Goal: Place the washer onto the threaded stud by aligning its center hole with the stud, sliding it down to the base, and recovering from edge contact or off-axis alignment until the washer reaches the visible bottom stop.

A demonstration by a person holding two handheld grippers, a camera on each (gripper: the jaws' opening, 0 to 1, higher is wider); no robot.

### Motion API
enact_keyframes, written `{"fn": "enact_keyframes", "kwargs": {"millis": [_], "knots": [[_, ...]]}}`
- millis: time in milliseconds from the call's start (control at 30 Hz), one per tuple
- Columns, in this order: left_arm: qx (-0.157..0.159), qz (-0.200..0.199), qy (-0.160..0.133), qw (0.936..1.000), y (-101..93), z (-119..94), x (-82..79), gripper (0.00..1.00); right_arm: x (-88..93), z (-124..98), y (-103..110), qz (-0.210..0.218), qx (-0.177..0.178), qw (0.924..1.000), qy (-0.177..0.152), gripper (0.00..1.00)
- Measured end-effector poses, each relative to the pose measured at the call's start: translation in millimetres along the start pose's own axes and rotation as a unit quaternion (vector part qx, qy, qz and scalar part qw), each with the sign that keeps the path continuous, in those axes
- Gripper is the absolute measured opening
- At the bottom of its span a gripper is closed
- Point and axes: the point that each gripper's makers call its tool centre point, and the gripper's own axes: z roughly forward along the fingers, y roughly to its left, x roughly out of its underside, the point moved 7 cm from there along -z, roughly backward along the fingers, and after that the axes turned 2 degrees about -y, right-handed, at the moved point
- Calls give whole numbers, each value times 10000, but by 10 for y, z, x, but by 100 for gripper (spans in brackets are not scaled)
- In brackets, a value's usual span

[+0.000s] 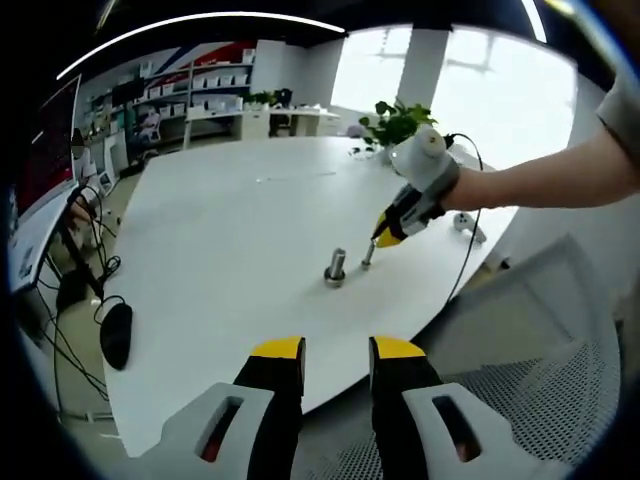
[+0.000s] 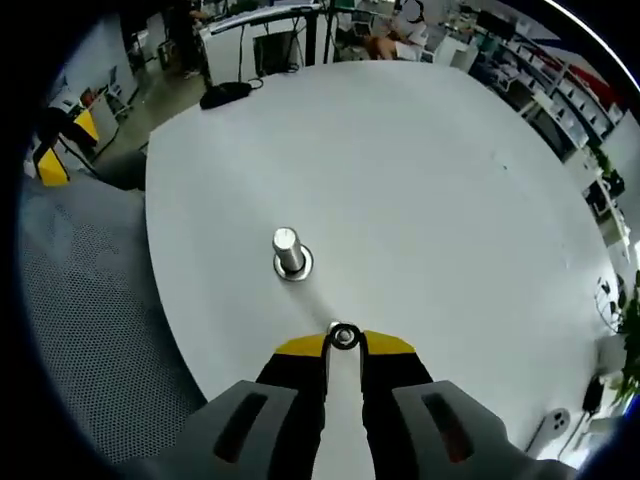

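Observation:
A short threaded steel stud [image 2: 288, 248] stands upright on its round base [image 2: 294, 268] on the white round table [image 2: 420, 170]. My right gripper [image 2: 343, 345] is shut on a small metal washer [image 2: 343, 337], held at the yellow fingertips just short of the stud and to its right. In the left gripper view the stud [image 1: 336, 265] sits mid-table, and the right gripper [image 1: 384, 236] reaches in from the right in a person's hand, its tip close beside the stud. My left gripper [image 1: 337, 352] is open and holds nothing, back from the table's near edge.
A black mouse [image 1: 116, 335] lies at the table's left edge beside cables. A potted plant [image 1: 394, 122] stands at the far side. A grey mesh chair [image 1: 560, 400] is below right. A white plug block [image 2: 549, 427] lies near the table's rim.

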Motion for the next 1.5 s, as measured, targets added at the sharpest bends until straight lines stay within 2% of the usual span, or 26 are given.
{"fn": "enact_keyframes", "kwargs": {"millis": [200, 600, 700, 900, 1033, 1167, 1300, 1433, 1500], "knots": [[-7, -12, 20, 10000, 2, 1, 4, 23, 4, 77, -1, -139, -75, 9997, 163, 13], [-30, -15, 51, 10000, 5, 2, 16, 23, 124, 346, -10, -316, -224, 9977, 550, 14], [-60, -13, 48, 10000, 10, -1, 15, 23, 155, 406, -23, -215, -300, 9974, 625, 14], [-78, 18, 109, 9999, 4, 1, 26, 23, 159, 433, -12, -136, -334, 9979, 540, 15], [-14, 124, 14, 9999, -29, -4, -8, 24, 205, 384, -62, 164, -302, 9982, 482, 19], [-106, 113, 69, 9999, -8, -6, 9, 25, 236, 227, -46, 211, -301, 9990, 259, 21], [-129, 351, 175, 9991, -43, 8, 12, 25, 355, 18, -24, 308, -329, 9990, -17, 22], [-163, 365, 237, 9989, -28, 8, 25, 25, 435, -252, -13, 509, -241, 9968, -565, 22], [-328, 263, 292, 9987, 7, -4, 45, 25, 473, -446, 3, 872, -225, 9914, -949, 22]]}}
